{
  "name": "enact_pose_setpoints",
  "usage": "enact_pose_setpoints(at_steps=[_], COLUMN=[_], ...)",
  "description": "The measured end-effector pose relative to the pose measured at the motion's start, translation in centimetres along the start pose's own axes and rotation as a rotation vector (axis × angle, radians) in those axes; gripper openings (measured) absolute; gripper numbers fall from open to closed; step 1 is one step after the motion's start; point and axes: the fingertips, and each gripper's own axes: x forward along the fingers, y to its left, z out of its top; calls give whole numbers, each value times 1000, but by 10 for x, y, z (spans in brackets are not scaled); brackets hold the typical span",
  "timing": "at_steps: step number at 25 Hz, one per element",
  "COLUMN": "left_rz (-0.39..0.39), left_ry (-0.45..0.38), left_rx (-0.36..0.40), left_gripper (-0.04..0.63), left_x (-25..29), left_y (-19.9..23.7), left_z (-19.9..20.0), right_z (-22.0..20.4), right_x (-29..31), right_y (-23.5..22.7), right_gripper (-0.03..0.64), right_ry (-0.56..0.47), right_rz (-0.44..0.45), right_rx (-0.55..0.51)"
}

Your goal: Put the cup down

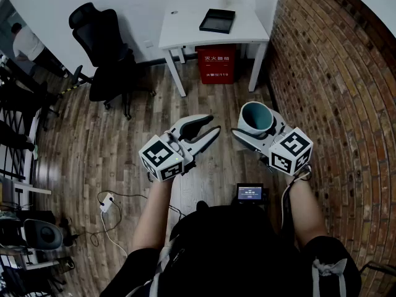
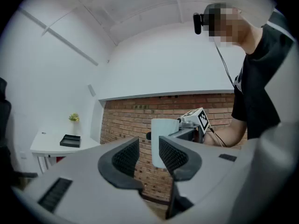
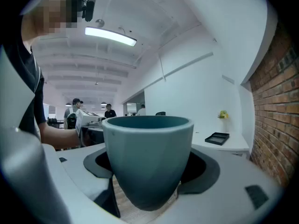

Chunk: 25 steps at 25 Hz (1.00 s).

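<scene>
Floor point(image 1: 124, 141): wood planks; nothing of the task rests on it.
Wall point(image 1: 334, 73): brick, on the person's right.
Table point(image 1: 185, 26): white, ahead and well apart from both grippers. By my reading it is the likeliest place to set the cup.
Chair point(image 1: 105, 48): black, left of the table.
Box point(image 1: 215, 64): red, under the table.
Tray point(image 1: 217, 20): black, on the table's right part, with bare top to its left.
Right gripper point(image 1: 253, 132): jaws wide and clamped on the cup's body, one pad on each side.
Left gripper point(image 1: 210, 125): jaws apart with nothing between them, held just beside the right one.
Cup point(image 1: 256, 116): teal, upright, mouth up, looks empty. It is in the right gripper, in the air above the floor. No handle shows.
Handling: probably hard and smooth, perhaps ceramic, so stiff, a bit slippery and liable to chip if dropped. It is likely light while empty.
Hold: the body narrows toward the base, so a grip round the middle looks soundest. Lower down, the pads could squeeze it upward and out.
Risk: tilting it as the jaws let go. Its base should sit flat first.
</scene>
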Motion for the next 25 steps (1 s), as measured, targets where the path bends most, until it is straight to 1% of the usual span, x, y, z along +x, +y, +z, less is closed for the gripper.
enact_pose_setpoints(at_steps=[8, 12, 25], left_rz=[-4, -6, -2], left_ry=[-2, -3, 7], left_rx=[2, -1, -8], left_gripper=[135, 135, 135], left_x=[0, 0, 3], left_y=[1, 0, 3], left_z=[-1, -1, -3], right_z=[1, 3, 1], right_x=[0, 0, 1], right_y=[0, 1, -2], right_gripper=[387, 387, 387], right_ry=[4, -12, -5], right_rz=[-1, 4, 9], right_rx=[-12, 10, 21])
